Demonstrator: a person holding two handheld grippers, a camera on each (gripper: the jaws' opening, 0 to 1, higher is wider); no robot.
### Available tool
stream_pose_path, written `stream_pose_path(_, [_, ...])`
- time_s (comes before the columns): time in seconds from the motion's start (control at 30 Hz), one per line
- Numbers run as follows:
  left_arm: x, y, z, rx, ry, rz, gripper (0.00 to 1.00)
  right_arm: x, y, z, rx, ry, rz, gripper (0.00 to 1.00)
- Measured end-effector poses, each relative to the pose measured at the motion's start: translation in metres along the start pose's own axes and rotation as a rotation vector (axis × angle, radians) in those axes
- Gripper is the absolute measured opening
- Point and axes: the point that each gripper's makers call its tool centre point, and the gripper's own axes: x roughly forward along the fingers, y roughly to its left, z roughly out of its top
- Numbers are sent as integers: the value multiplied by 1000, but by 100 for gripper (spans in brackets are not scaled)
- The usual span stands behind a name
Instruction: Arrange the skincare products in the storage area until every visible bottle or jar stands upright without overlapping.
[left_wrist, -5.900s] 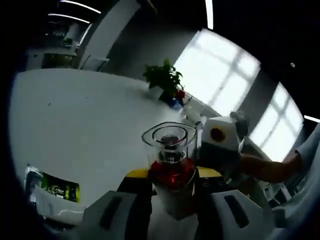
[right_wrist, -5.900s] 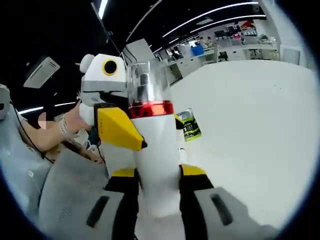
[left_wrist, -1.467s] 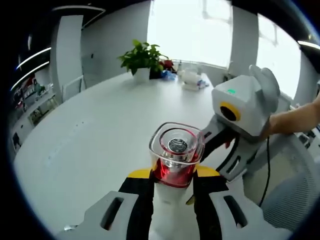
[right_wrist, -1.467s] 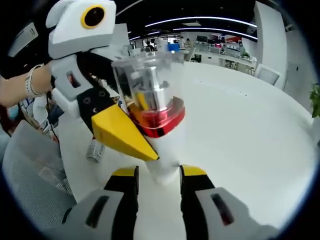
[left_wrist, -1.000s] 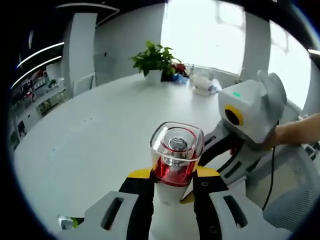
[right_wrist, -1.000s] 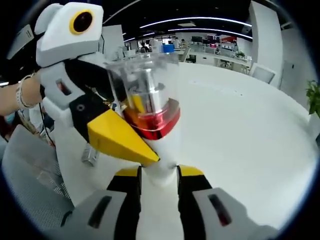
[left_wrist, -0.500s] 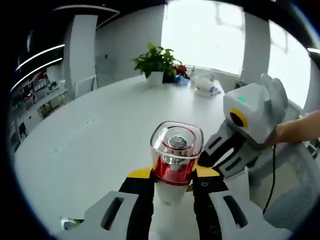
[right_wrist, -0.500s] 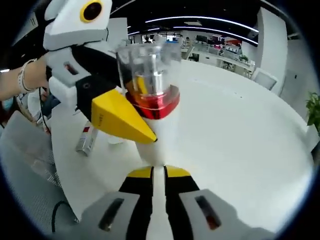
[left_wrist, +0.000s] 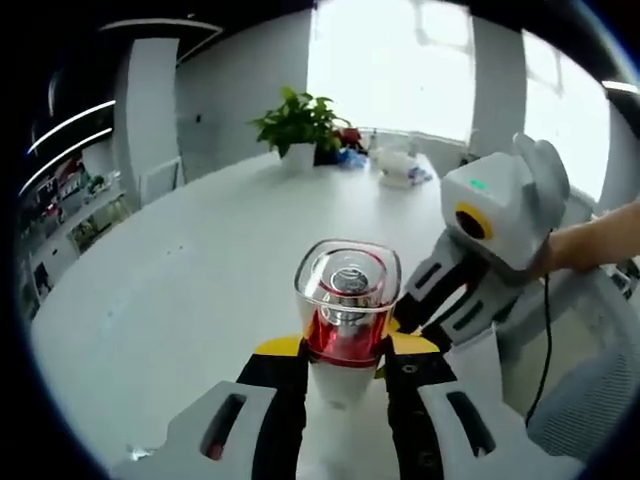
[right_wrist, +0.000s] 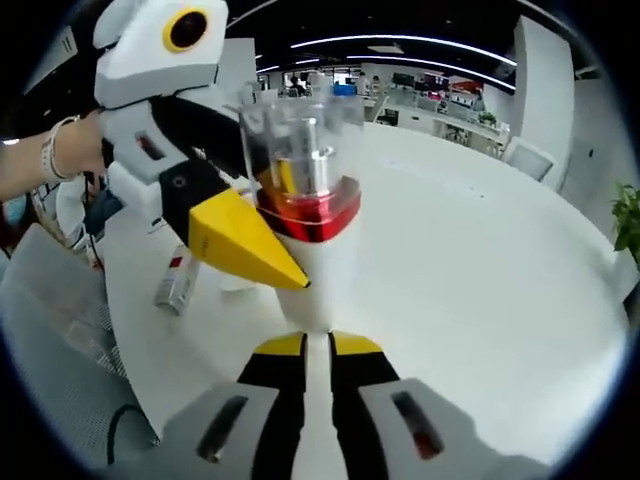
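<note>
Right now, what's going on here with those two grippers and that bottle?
A person is working a hand-held gripper in each hand over a white table. The left gripper is shut on a white bottle with a red band and clear cap. The right gripper has its jaws nearly together at the bottle's base; whether they grip it is unclear. A small tube lies flat on the table nearby, not yet upright.

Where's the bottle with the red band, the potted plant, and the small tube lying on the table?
bottle (left_wrist: 345, 335): left gripper view, red band
potted plant (left_wrist: 296, 120): left gripper view, leaves
tube (right_wrist: 177, 281): right gripper view, its side
</note>
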Motion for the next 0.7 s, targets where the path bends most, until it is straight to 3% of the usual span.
stream_pose_path(0.3, [-6,-4,-8,-3,37,-10,32,-2,-1,2,14,-3,3,11])
stream_pose_path(0.53, [-16,-2,-10,5,43,-10,32,-8,-1,3,10,1,-1,17])
stream_pose_path(0.7, [-29,4,-12,-19,31,19,34,-16,-2,9,43,-32,-2,22])
